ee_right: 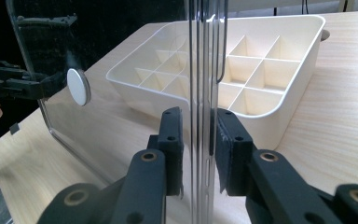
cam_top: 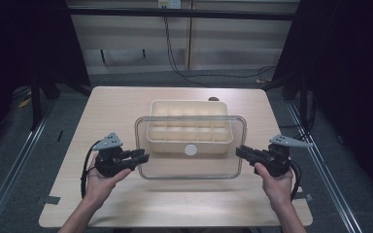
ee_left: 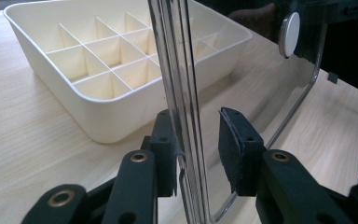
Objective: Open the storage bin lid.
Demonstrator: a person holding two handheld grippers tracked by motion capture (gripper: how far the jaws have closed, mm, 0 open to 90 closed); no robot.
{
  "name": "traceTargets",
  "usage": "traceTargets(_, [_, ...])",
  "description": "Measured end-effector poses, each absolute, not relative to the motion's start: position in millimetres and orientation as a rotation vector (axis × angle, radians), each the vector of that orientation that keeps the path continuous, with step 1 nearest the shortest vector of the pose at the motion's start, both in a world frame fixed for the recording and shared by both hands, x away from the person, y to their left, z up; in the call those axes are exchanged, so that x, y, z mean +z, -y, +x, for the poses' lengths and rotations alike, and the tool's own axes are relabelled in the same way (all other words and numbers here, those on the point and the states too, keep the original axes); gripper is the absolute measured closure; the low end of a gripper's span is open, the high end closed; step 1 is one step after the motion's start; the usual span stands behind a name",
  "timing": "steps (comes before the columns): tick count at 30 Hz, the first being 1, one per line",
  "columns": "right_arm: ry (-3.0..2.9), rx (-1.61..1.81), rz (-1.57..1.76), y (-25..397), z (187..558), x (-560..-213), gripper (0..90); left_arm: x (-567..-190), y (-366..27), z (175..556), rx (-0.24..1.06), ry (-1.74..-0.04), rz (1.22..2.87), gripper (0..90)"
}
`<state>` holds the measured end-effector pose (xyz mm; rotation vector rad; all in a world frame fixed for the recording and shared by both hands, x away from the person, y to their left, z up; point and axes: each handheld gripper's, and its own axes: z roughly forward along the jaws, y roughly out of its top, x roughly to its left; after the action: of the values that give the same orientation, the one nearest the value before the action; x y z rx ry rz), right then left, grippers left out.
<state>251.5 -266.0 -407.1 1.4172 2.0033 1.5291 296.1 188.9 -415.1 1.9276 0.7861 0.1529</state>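
The step in hand appears to be fitting the clear lid point(cam_top: 190, 167) onto the cream tray point(cam_top: 190, 127), which sits at the centre of the surface point(cam_top: 111, 104). The lid is held level between the two claws, overlapping the tray's near half and extending toward the lower part of the frame. Its round white knob point(cam_top: 190, 149) shows at the middle.

The left claw point(cam_top: 143, 156) sits at the lid's left edge. In the left gripper view, one jaw touches the rim while a gap remains at the other, so the grip looks loose or partly released. The right claw point(cam_top: 241, 151) sits at the lid's right edge. In the right gripper view, both jaws stand close against the rim point(ee_right: 200, 130), apparently clenched on it.

The tray is divided into a grid of small compartments point(ee_left: 98, 51). Every compartment that can be seen is empty.

The next move likely calls for shifting the lid toward the upper part of the frame until its outline matches the tray's rim, then lowering both ends evenly. An uneven descent could catch one corner on the tray wall.
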Motion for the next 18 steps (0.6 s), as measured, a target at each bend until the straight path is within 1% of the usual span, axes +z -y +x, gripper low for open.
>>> traceTargets(10, [-2.02, 1.523, 1.41, 265.4, 240.8, -407.1, 74.2, -413.4, -190.0, 285.5, 0.153, -0.78, 1.94, 68.4])
traceTargets(18, [-2.024, 1.524, 1.434, 265.7, 236.0, -416.3, 74.1, -417.5, -189.7, 280.7, 0.143, -0.786, 1.946, 68.5])
